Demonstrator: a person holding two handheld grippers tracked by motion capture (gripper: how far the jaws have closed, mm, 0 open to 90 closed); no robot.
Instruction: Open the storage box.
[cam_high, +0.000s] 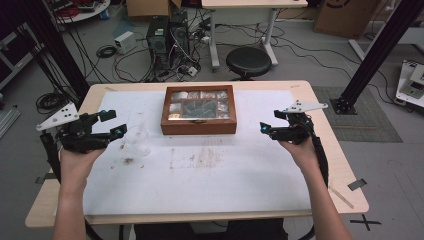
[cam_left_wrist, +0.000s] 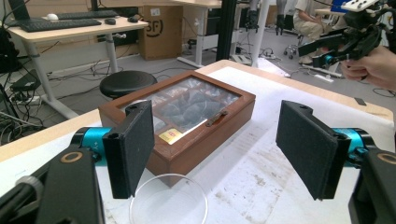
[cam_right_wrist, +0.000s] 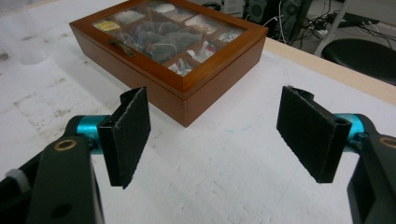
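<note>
A: Where do things stand?

B: At the approach, I'd say, with nothing taken up yet. The left tongs (cam_high: 114, 125) hang over the table's left side, the right tongs (cam_high: 267, 124) over its right side, and both sets are spread wide with nothing between the pads.

A: And what are they after?

B: Most likely the wooden box (cam_high: 199, 110), which sits shut near the middle of the table's far edge, on the white mat (cam_high: 200, 175). Its glass lid is down and the small latch handle (cam_left_wrist: 216, 117) faces the near edge.

A: So the next move?

B: My guess is opening the lid. That calls for one set of tongs to come in at the front and pinch or lift that latch handle, while the other steadies the box's side so it doesn't slide on the mat.

A: Anything in the way?

B: A clear glass dish (cam_left_wrist: 168, 203) lies just in front of the left tongs, between them and the box's near left corner. It could be nudged on the way in.

A: What do the views add to each other?

B: The high view gives the layout: box well apart from both hands. The left gripper view shows the dish's rim plainly, where from above it is only a faint shape (cam_high: 136, 139). The right gripper view shows the lid's compartments (cam_right_wrist: 159, 35) and their small packets closest.
</note>
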